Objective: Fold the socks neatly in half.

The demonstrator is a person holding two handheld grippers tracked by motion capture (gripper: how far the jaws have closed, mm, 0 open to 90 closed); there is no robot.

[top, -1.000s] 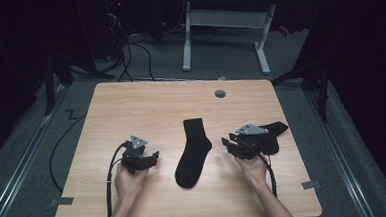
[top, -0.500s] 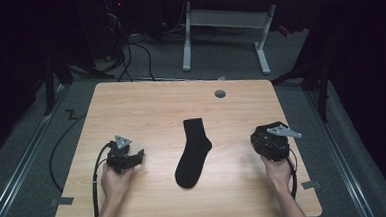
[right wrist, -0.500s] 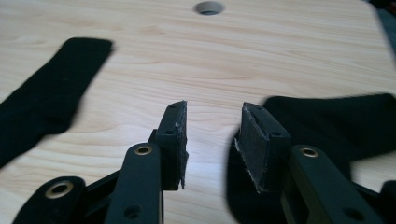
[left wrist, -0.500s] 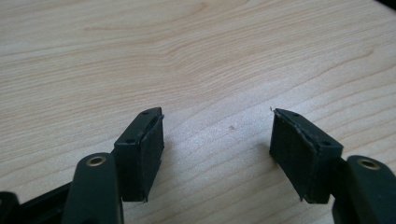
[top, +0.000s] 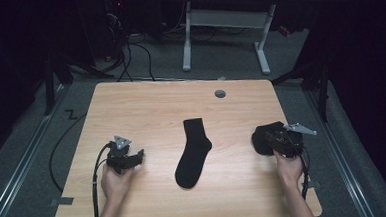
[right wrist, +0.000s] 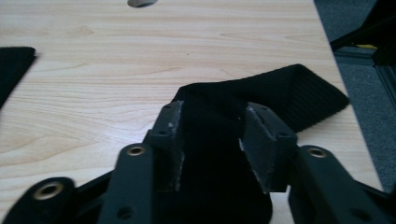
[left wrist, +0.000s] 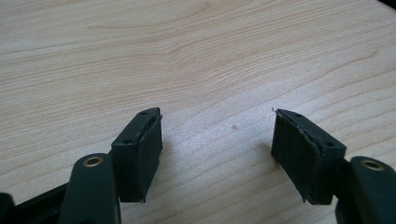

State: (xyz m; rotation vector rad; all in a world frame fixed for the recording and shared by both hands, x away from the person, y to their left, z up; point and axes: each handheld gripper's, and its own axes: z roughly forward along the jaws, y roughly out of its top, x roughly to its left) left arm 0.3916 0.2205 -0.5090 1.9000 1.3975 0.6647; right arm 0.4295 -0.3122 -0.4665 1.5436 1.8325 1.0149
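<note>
A black sock (top: 193, 151) lies flat and lengthwise in the middle of the wooden table (top: 156, 110). A second black sock (top: 262, 136) sits bunched near the table's right edge. My right gripper (top: 272, 140) is over it. In the right gripper view the folded sock (right wrist: 280, 93) runs between the jaws of the right gripper (right wrist: 212, 114), which have just been opening, and the pads stand apart from the cloth. Left of the flat sock, my left gripper (top: 136, 156) rests low over bare wood. Its jaws (left wrist: 217, 128) are wide open with nothing between them.
A round cable hole (top: 220, 93) sits near the table's far edge. The table's right edge (top: 303, 153) is close to my right hand. Another desk's white legs (top: 260, 45) and floor cables (top: 128, 57) lie beyond the table.
My right gripper has moved to the right towards the table's edge, and the second sock has bunched up under it. My left gripper shifted a little left, then stayed put.
</note>
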